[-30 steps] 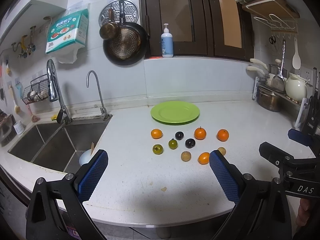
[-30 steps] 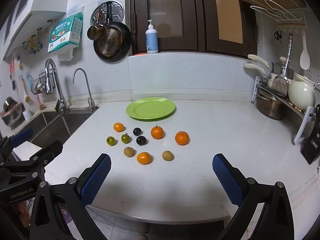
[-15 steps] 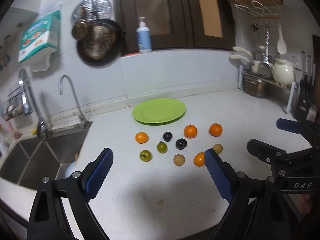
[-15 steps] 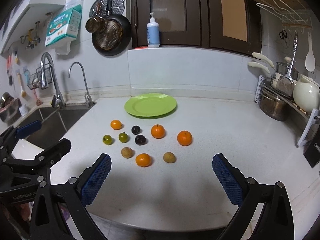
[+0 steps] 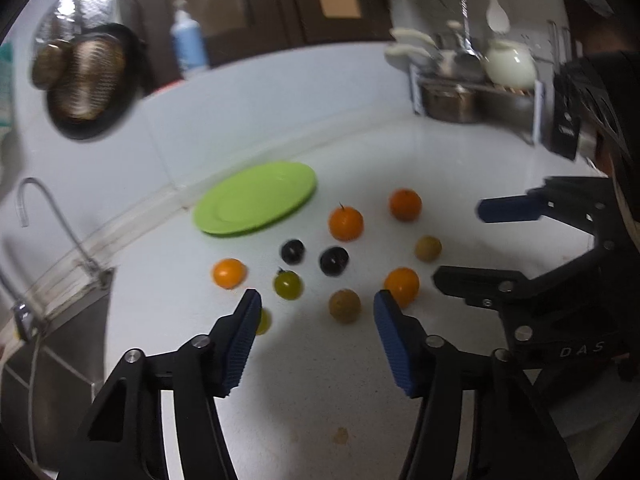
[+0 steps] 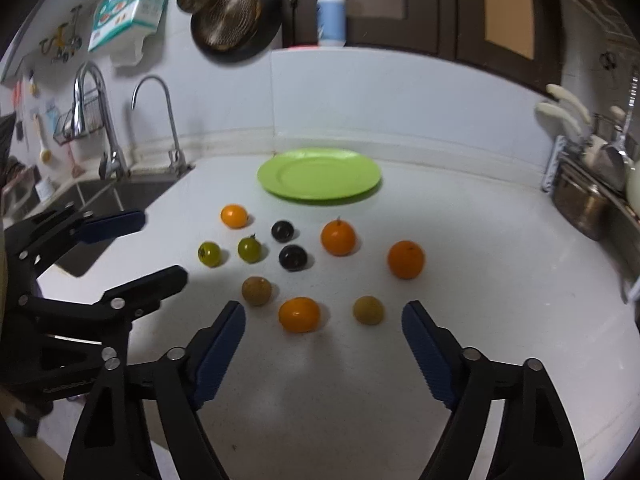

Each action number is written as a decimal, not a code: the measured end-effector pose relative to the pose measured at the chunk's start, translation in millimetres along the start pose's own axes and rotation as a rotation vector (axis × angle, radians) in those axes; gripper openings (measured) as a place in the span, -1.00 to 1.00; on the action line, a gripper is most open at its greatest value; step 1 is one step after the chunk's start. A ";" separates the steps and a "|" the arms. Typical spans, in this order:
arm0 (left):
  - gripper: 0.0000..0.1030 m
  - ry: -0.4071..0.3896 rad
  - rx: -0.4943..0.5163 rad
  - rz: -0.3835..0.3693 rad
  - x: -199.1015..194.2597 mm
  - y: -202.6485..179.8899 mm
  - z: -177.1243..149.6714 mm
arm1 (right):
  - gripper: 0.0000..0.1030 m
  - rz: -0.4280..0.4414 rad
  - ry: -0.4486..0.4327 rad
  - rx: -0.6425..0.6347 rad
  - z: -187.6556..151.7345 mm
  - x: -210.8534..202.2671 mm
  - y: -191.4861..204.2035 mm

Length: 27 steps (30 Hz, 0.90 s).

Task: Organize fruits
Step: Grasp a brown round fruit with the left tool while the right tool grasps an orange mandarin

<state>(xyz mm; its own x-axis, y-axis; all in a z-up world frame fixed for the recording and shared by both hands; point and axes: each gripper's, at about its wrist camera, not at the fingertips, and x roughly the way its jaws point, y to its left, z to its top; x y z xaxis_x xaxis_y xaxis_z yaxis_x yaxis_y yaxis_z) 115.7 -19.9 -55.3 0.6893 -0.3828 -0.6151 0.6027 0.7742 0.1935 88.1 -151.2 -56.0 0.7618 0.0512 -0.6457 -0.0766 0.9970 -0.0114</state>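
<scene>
Several small fruits lie on the white counter: oranges, dark plums, green tomatoes and brown round fruits. An empty green plate sits behind them; it also shows in the left wrist view. My left gripper is open and empty, just short of a brown fruit. My right gripper is open and empty, just short of an orange fruit and a brown fruit. Each gripper shows in the other's view, the left one and the right one.
A steel sink with two taps is to the left. A dish rack with pots stands at the right. A pan hangs on the wall and a soap bottle stands on the ledge.
Both grippers have moved forward and down toward the fruits. The left view has swung to the right and tilted. Both jaws stay open, the left one narrower.
</scene>
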 end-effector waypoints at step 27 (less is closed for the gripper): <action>-0.37 0.192 0.037 -0.274 86.3 7.4 -5.6 | -0.17 0.111 0.171 0.018 -2.9 76.1 2.5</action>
<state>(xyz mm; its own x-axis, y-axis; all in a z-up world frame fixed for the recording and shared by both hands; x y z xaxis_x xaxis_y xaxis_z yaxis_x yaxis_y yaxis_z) 177.4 -44.4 -111.2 0.4131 -0.4699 -0.7801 0.7719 0.6352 0.0262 144.1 -144.9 -107.4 0.6287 0.1516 -0.7628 -0.1409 0.9868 0.0800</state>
